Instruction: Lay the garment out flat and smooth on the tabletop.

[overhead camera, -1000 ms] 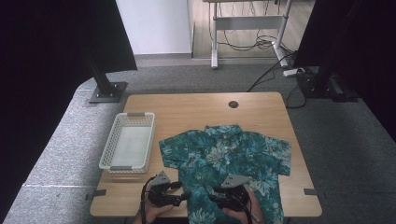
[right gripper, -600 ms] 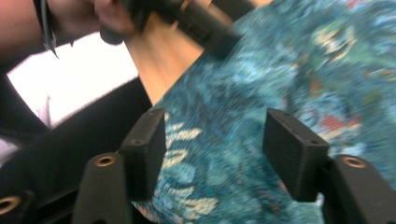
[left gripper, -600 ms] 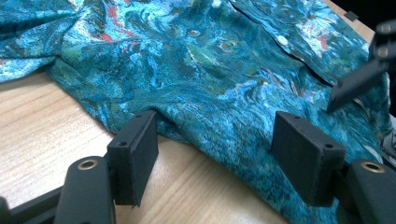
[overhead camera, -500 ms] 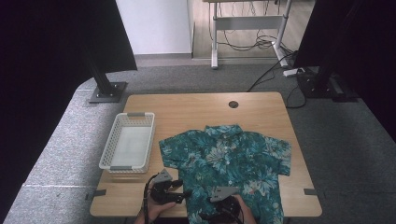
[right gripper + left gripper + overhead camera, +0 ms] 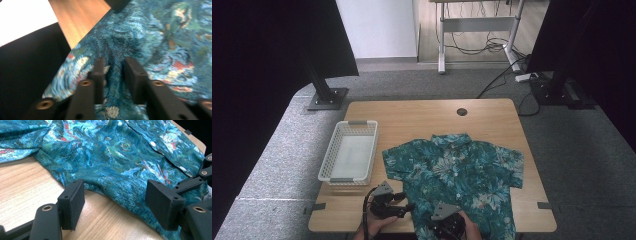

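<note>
A teal floral short-sleeved shirt (image 5: 457, 172) lies spread, buttoned front up, on the right half of the wooden table (image 5: 412, 117). My left gripper (image 5: 407, 206) sits at the shirt's near left edge. In the left gripper view it (image 5: 116, 202) is open, jaws wide apart just above the wood, with the shirt's side edge (image 5: 112, 165) running between them. My right gripper (image 5: 443, 225) is at the shirt's bottom hem by the table's near edge. In the right gripper view it (image 5: 113, 67) is shut on a raised fold of the shirt (image 5: 155, 32).
An empty white mesh basket (image 5: 349, 157) stands on the left part of the table. A round cable hole (image 5: 462, 111) is near the far edge. Black stands and cables occupy the floor beyond the table.
My right gripper has slid toward the near edge onto the shirt's hem and closed on a fold. The left gripper has hardly moved.
</note>
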